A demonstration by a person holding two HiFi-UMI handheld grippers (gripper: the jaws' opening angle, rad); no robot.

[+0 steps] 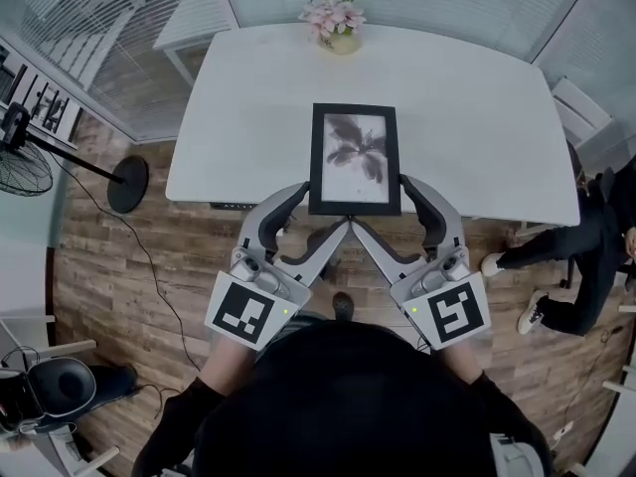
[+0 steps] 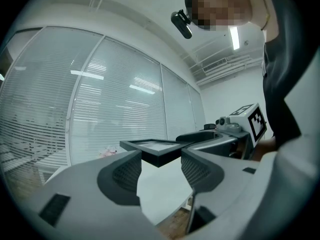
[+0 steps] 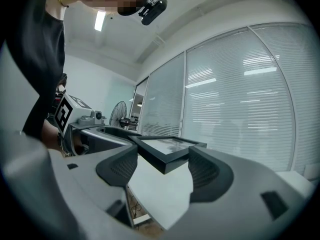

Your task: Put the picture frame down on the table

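Note:
A black picture frame (image 1: 355,159) with a grey leaf print lies flat over the near edge of the white table (image 1: 248,117). My left gripper (image 1: 323,207) is shut on its near left corner, and my right gripper (image 1: 383,204) is shut on its near right corner. In the left gripper view the frame's corner (image 2: 155,149) sits wedged between the two pads of the left gripper (image 2: 161,171). The right gripper view shows the same: the corner (image 3: 167,151) caught in the right gripper (image 3: 162,171). Whether the frame touches the tabletop cannot be told.
A pot of pink flowers (image 1: 336,23) stands at the table's far edge. A standing fan (image 1: 25,162) is on the wood floor at left. A person in black (image 1: 586,237) sits at the right, next to a white chair (image 1: 586,107). Glass walls with blinds lie beyond.

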